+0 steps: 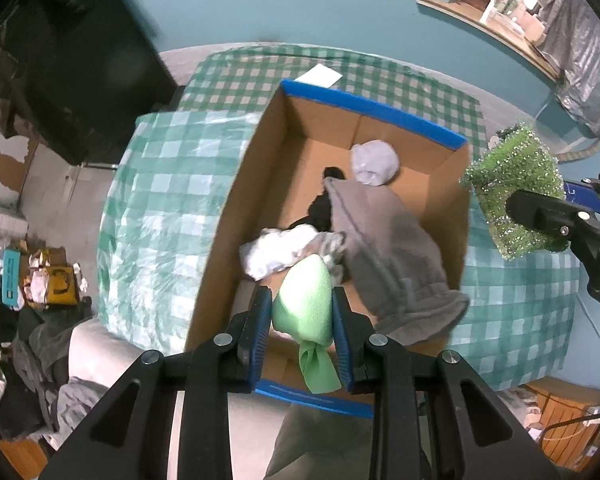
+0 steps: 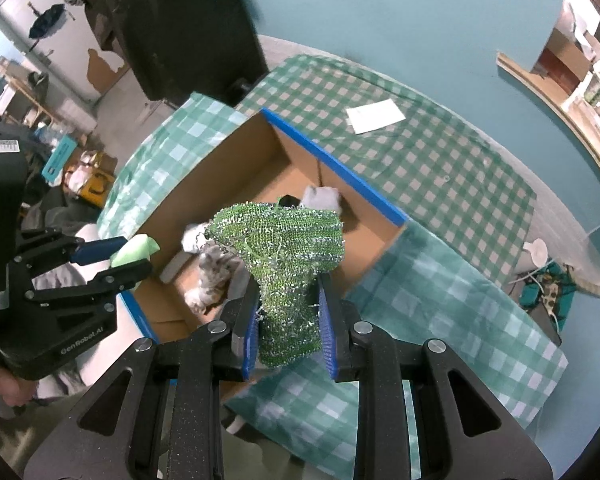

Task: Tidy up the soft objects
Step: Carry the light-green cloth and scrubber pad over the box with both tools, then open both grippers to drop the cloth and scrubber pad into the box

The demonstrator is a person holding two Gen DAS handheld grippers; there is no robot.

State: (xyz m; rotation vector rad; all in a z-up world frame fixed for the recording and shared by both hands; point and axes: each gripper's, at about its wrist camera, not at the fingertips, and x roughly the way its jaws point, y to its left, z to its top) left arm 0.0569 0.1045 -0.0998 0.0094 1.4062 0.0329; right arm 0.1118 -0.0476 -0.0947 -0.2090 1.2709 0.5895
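Note:
My left gripper [image 1: 302, 314] is shut on a pale green foam piece [image 1: 306, 300] and hangs over the near end of an open cardboard box [image 1: 236, 208] with blue-taped rims. Inside the box lie a grey fleece cloth [image 1: 388, 240], a white cloth [image 1: 276, 252], a pale lilac bundle [image 1: 374, 162] and something black [image 1: 320, 208]. My right gripper [image 2: 288, 320] is shut on a glittery green mesh cloth [image 2: 288, 248], held above the box's [image 2: 204, 184] near right corner. In the right wrist view the left gripper [image 2: 112, 258] shows at left with the foam piece [image 2: 136, 250].
The box stands on a green-and-white checked cloth [image 1: 156, 184] over a table, with a white paper card [image 2: 374, 116] behind it. A dark cabinet [image 1: 72, 52] rises at the back left. Clutter and clothes [image 1: 40, 280] lie on the floor at left; a teal wall stands behind.

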